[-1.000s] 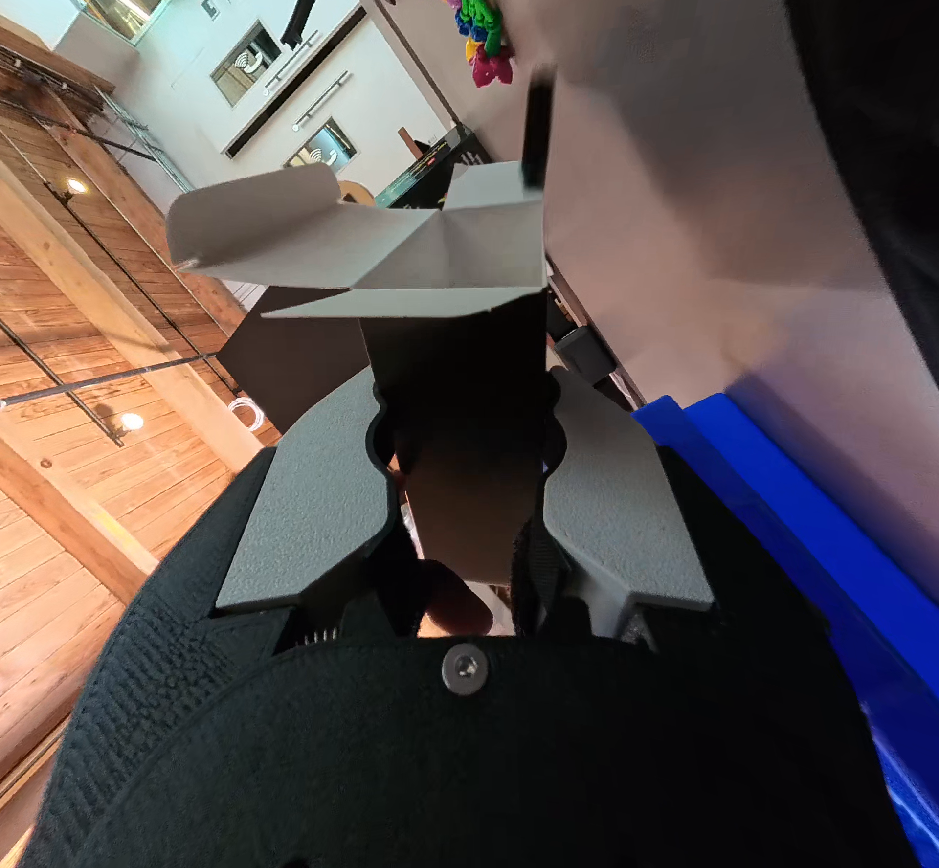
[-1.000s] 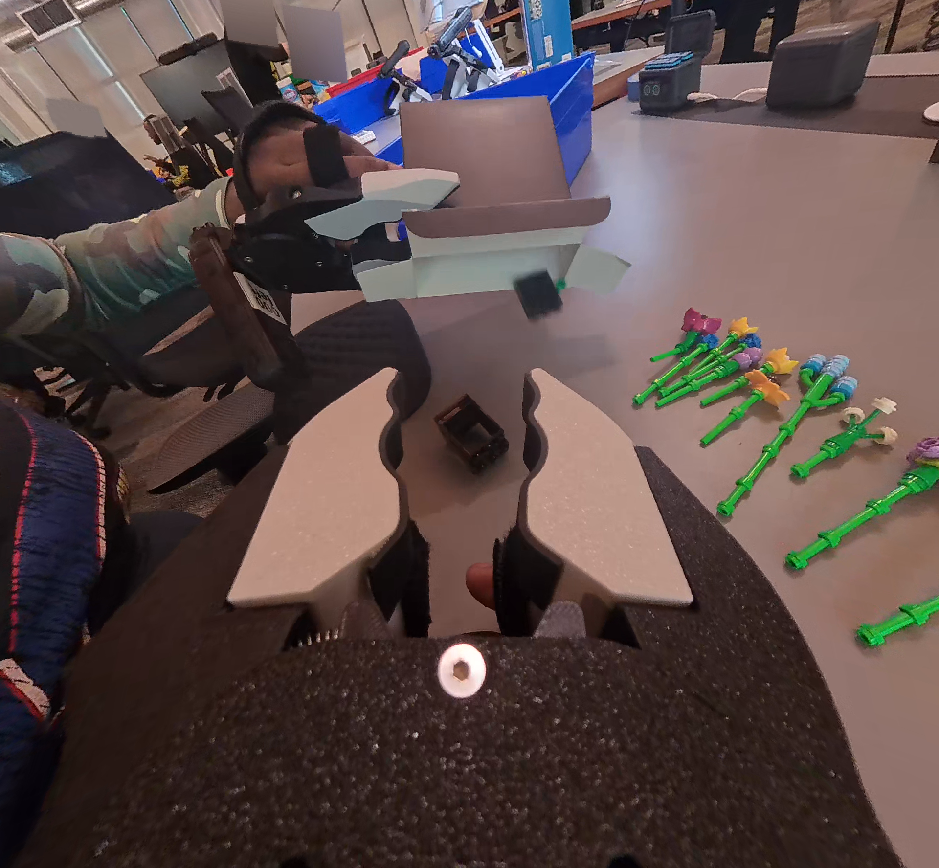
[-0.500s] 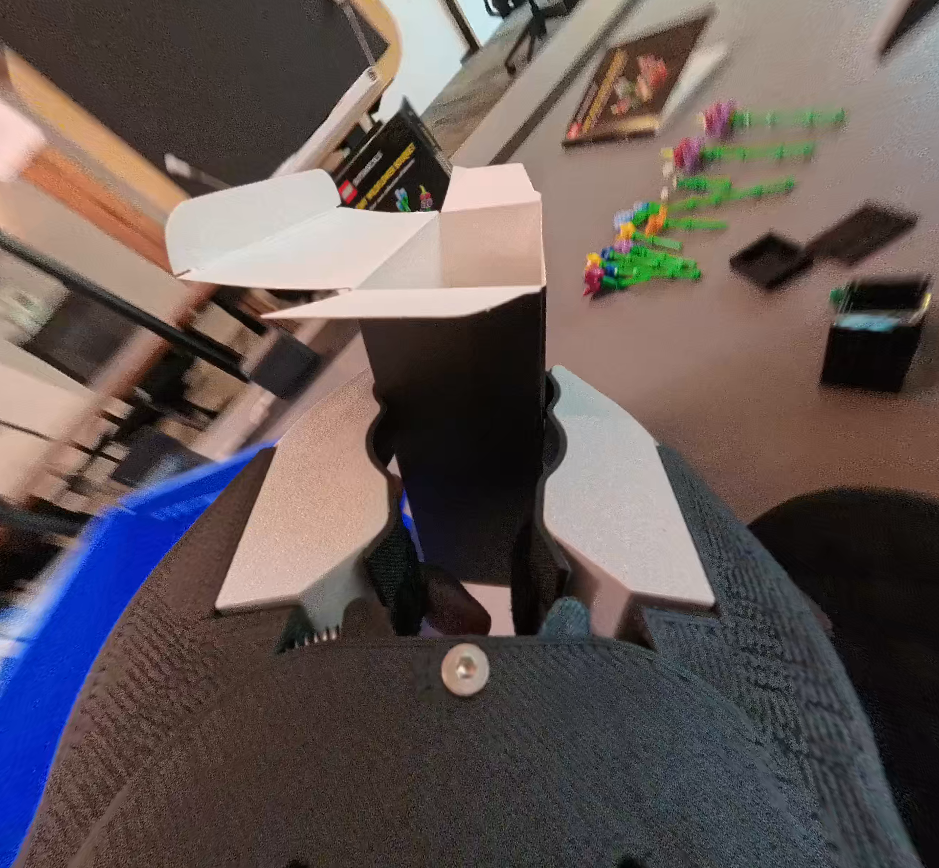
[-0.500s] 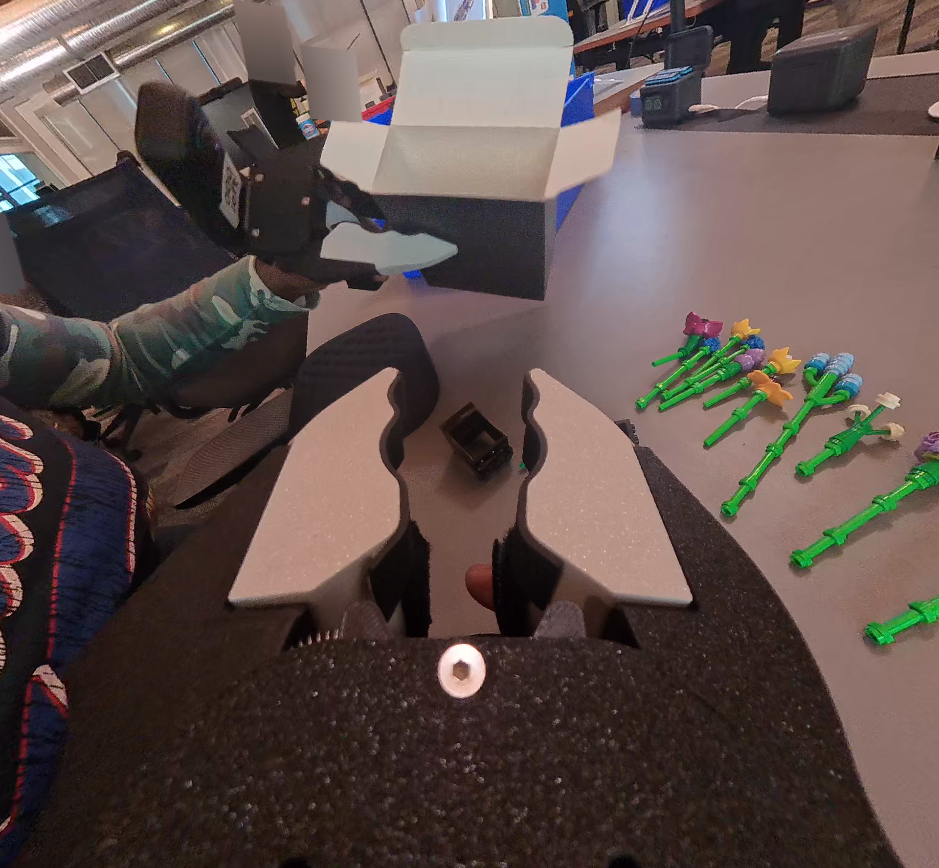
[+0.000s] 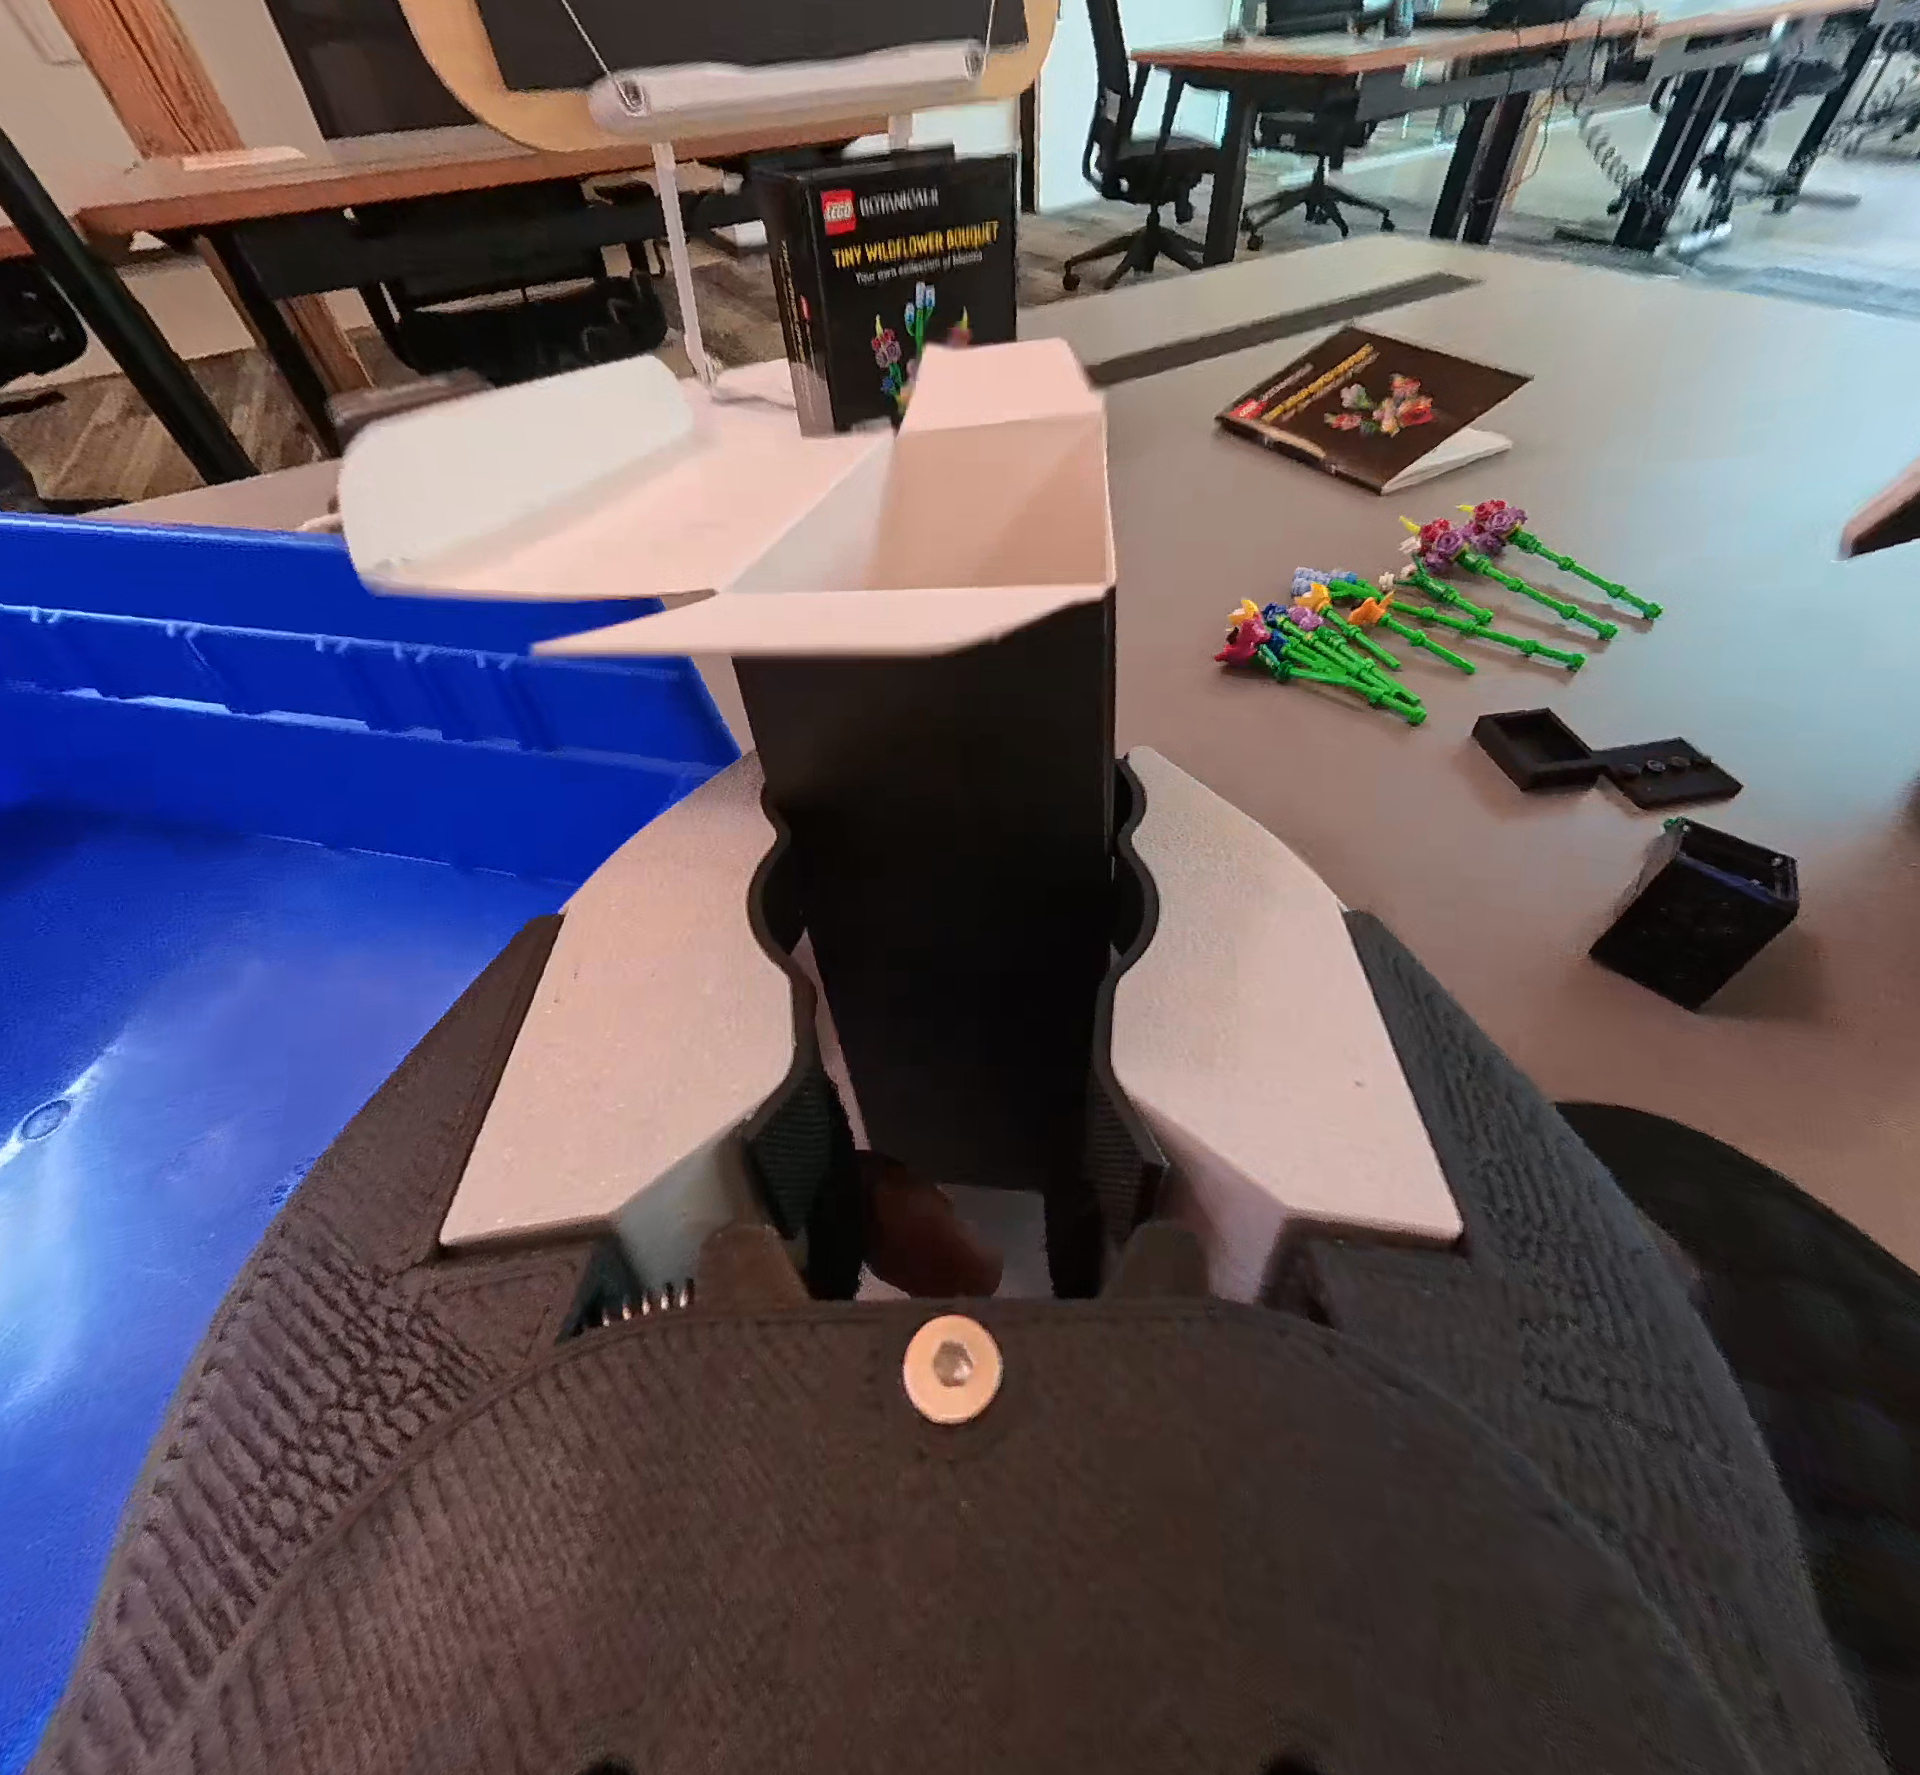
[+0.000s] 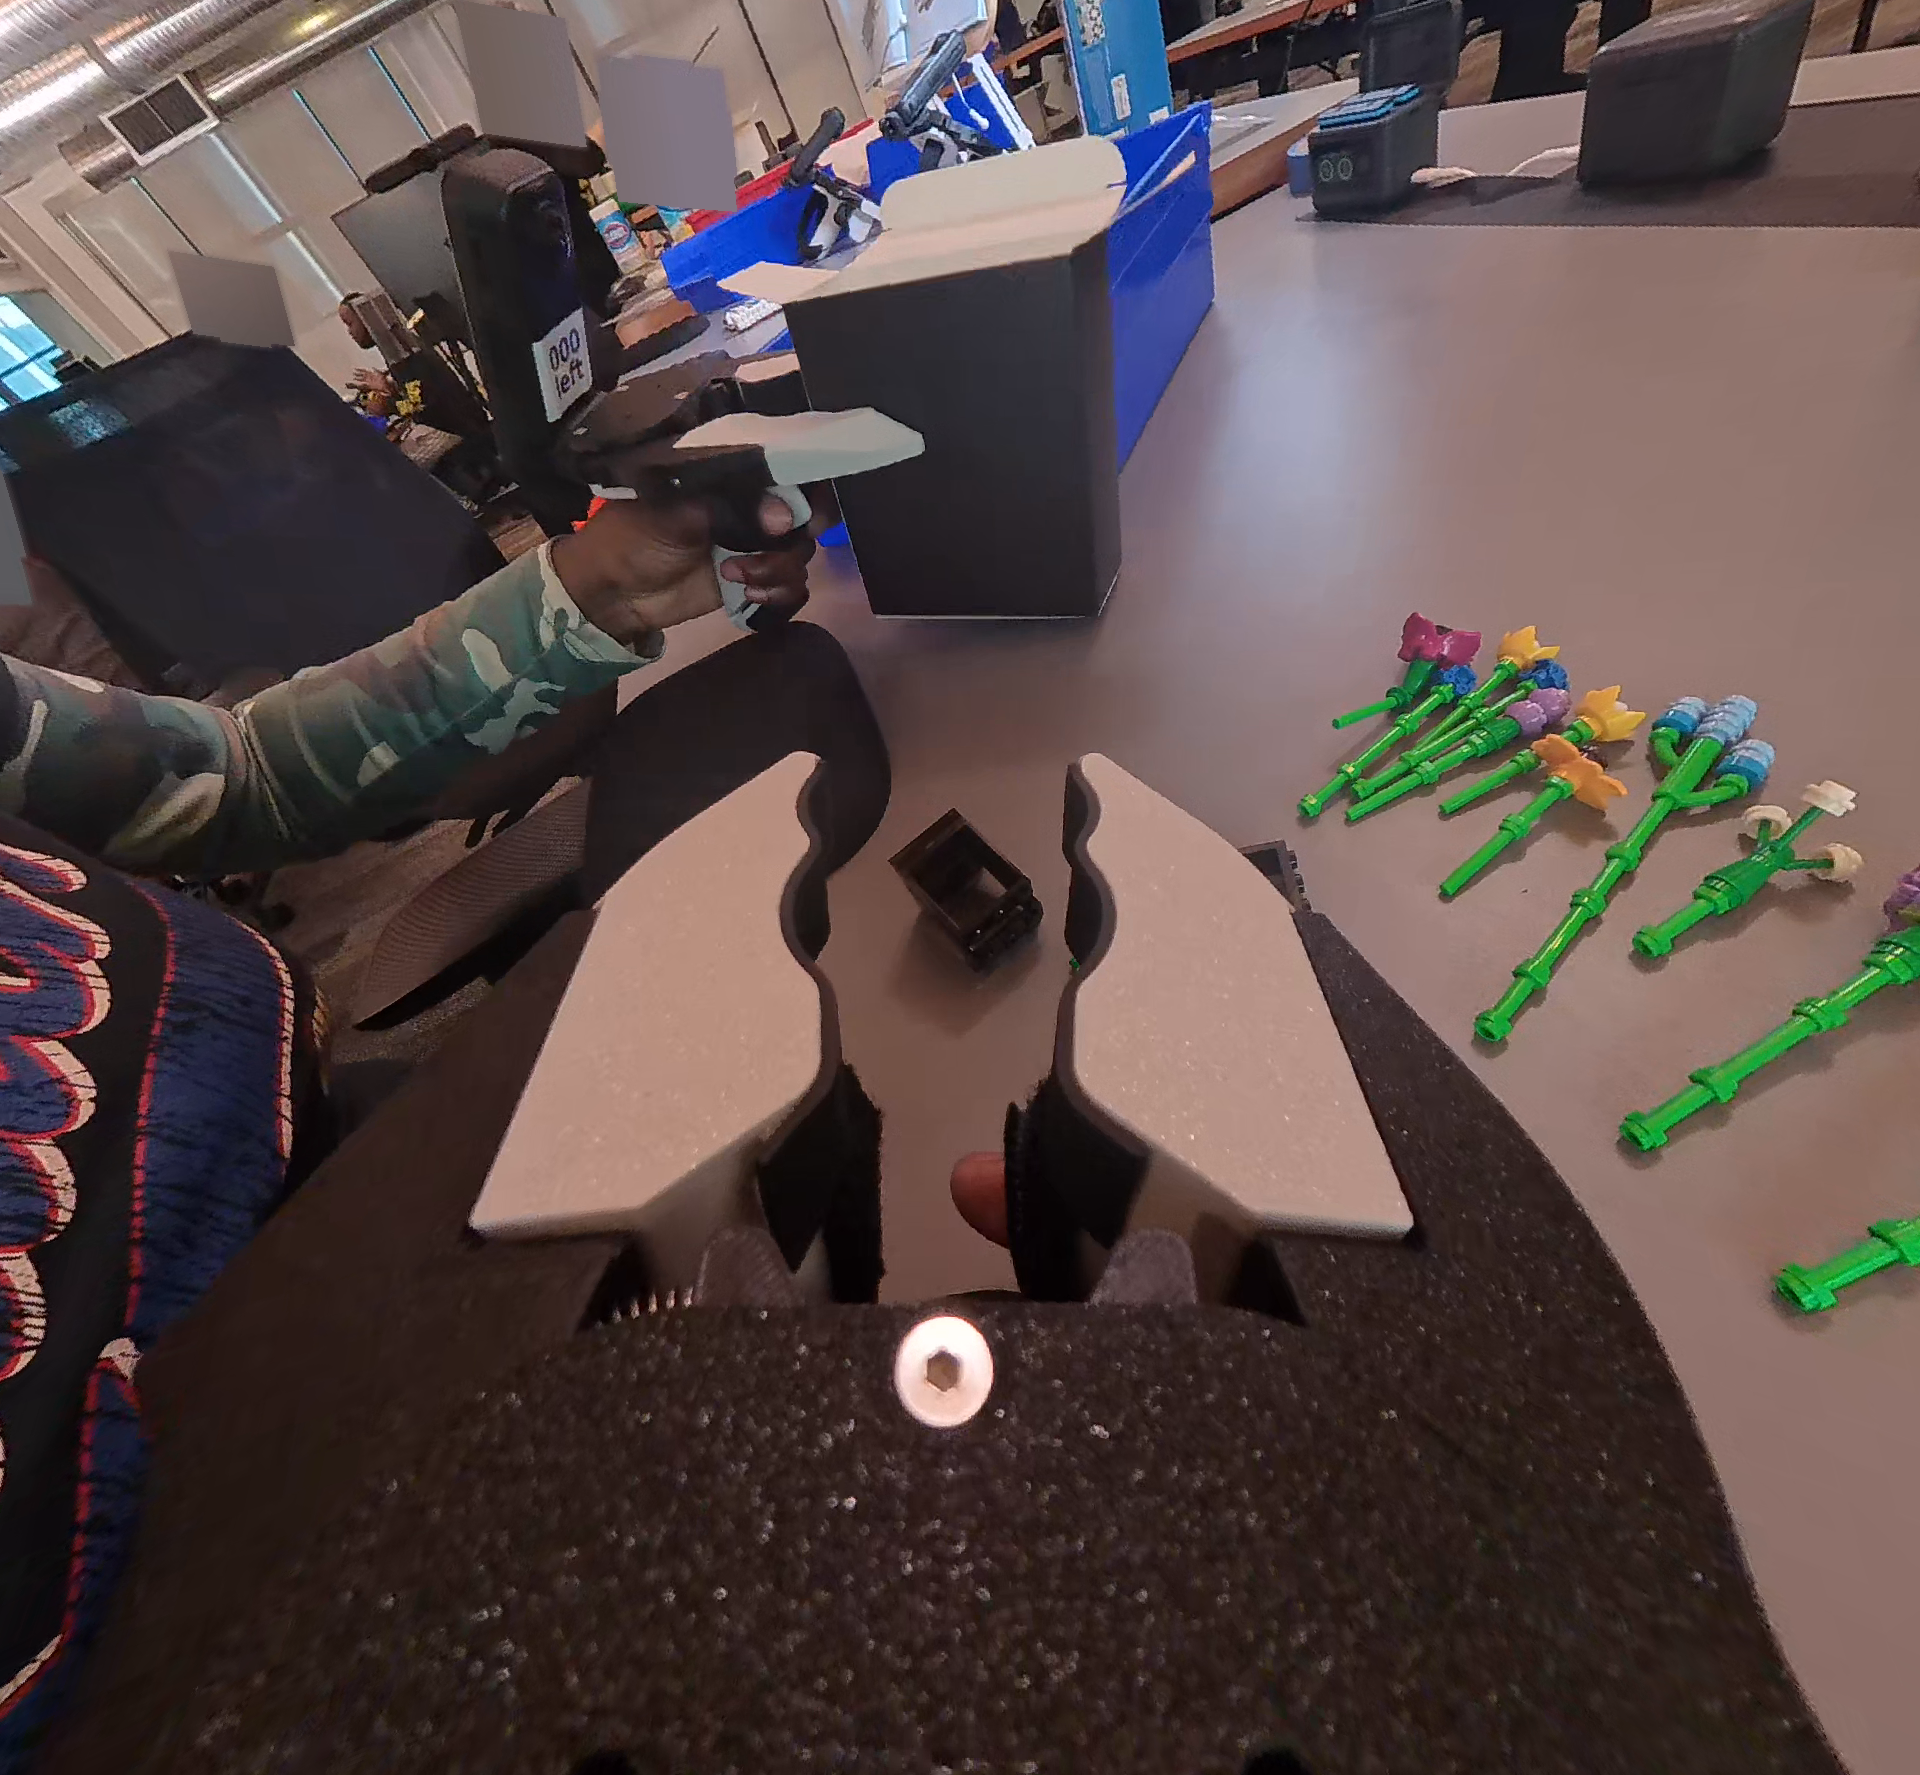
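Note:
My left gripper [image 5: 940,790] is shut on a black cardboard box [image 5: 935,852] with white open flaps, held upright just above the grey table; it also shows in the right wrist view [image 6: 977,437]. My right gripper [image 6: 940,780] is open and empty, low over the table. A small black open brick container [image 6: 966,889] lies on its side just beyond its fingertips; it also shows in the left wrist view [image 5: 1694,910]. Several green-stemmed toy flowers [image 6: 1538,749] lie to the right.
A blue bin [image 5: 260,790] stands left of the held box. A black printed box [image 5: 899,281] and a booklet [image 5: 1371,406] sit farther back. Flat black pieces [image 5: 1605,759] lie near the flowers [image 5: 1403,613]. Grey devices [image 6: 1694,84] stand at the table's far side. About 20 centimeters separates my left fingertips from my right.
My left gripper has turned the box from mouth-down to upright and lowered it beside the blue bin. A small black piece that was falling from it is out of the air. My right gripper stayed still.

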A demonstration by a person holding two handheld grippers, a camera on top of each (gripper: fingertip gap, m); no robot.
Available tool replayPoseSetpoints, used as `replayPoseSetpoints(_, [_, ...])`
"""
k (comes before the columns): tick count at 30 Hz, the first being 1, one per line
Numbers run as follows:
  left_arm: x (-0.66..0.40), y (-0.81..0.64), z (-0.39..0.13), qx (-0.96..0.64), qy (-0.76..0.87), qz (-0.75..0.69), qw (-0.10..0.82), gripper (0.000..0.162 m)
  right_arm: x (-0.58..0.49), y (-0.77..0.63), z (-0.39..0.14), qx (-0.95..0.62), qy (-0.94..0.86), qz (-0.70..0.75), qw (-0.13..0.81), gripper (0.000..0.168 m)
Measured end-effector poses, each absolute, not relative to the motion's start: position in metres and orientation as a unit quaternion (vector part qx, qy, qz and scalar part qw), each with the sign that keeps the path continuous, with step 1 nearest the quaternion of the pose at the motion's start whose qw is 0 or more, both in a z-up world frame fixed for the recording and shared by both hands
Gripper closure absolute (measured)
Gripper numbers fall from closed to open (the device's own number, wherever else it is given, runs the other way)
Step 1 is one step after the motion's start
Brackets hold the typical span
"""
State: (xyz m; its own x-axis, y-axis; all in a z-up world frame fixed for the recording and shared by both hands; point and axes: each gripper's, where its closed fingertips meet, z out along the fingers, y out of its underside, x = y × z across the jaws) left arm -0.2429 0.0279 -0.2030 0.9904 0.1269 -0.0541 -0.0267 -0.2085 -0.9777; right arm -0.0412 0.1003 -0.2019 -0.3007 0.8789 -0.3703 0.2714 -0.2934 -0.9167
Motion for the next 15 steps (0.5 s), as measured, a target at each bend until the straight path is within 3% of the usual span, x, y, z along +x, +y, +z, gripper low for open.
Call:
replayPoseSetpoints(6, [-0.241,0.030,-0.221,-0.807,-0.002,0.067,0.587,0.106,-0.038,0.096,-0.206,-0.527,-0.568,0.583,0.246,0.138])
replayPoseSetpoints(15, [-0.240,0.028,-0.224,-0.810,0.013,0.060,0.583,0.100,-0.026,0.089,-0.232,-0.486,-0.711,0.460,0.215,0.139])
